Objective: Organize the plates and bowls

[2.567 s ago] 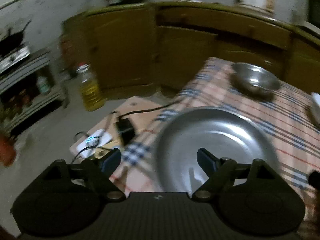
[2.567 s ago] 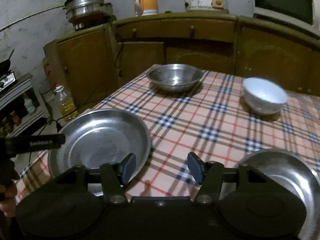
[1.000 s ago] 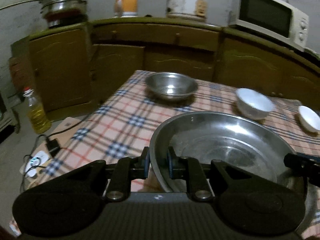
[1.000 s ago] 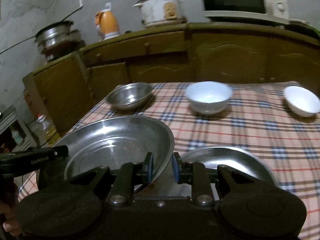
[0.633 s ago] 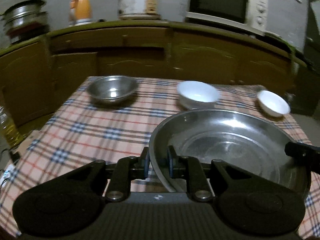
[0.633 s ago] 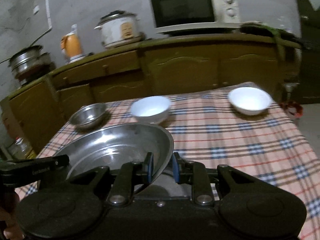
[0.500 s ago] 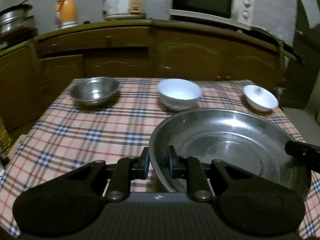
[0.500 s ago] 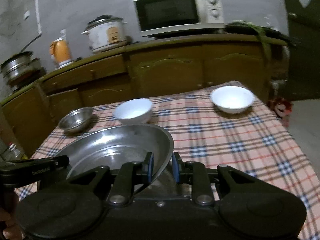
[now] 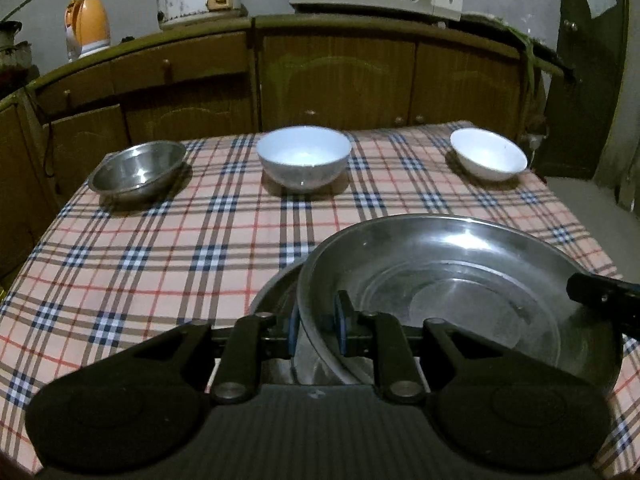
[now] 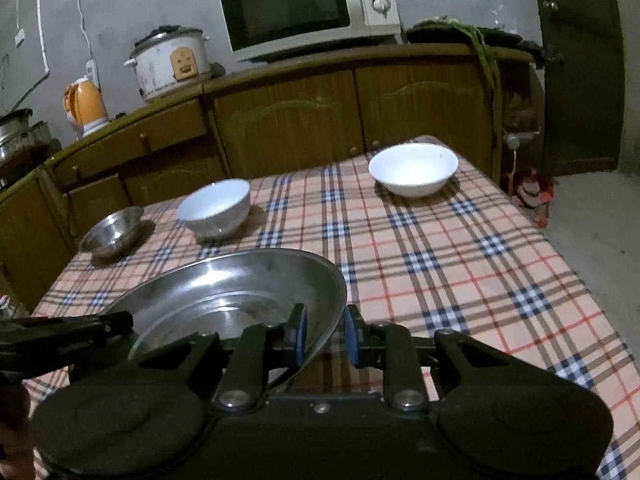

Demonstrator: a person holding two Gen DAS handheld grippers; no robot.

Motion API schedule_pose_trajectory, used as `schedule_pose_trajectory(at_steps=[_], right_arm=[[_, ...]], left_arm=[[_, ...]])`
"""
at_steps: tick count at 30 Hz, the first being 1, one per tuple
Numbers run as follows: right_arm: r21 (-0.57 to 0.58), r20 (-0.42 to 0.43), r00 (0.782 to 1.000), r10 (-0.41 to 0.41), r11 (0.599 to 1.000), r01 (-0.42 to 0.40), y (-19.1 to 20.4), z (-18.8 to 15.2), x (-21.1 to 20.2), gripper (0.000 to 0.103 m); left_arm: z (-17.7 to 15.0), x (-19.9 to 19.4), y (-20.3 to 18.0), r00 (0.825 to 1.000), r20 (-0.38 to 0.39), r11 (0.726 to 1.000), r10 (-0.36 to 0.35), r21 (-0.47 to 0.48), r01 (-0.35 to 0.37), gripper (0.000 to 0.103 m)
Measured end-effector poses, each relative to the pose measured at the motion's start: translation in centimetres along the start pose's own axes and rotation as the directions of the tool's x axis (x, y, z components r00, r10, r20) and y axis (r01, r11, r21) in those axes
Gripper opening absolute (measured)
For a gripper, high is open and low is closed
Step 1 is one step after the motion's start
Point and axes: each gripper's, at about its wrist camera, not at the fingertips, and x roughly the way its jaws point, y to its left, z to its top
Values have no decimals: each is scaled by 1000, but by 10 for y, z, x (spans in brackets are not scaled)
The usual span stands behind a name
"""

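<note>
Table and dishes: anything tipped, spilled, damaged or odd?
No spills or damage. The steel plate, clamped at opposite rims by both tongs, left and right, hangs tilted over a second plate. The three bowls sit upright.

The right gripper (image 10: 324, 334) is clamped on the right rim of the large steel plate (image 10: 224, 300), one blue-padded finger inside the rim and one outside. The left gripper (image 10: 68, 338) reaches the plate's left edge. Farther back on the checked bench (image 10: 460, 264) stand a small steel bowl (image 10: 112, 234), a deep white bowl (image 10: 214, 208) and a shallow white bowl (image 10: 413, 169).
</note>
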Motion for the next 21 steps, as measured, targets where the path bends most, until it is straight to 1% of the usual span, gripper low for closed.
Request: schedule_pose_trajectory(at_steps=[14,21], right_arm=[[-59,-73,997,17,998,-22,21,-23,30,27],[-100,-102,995,10,995,-20,30,-33,41,27]], left_arm=[[-17,11,15,997,-42,998,66,14,-66,20],[-25,17,22,995,-58,996,87,18,-86,21]])
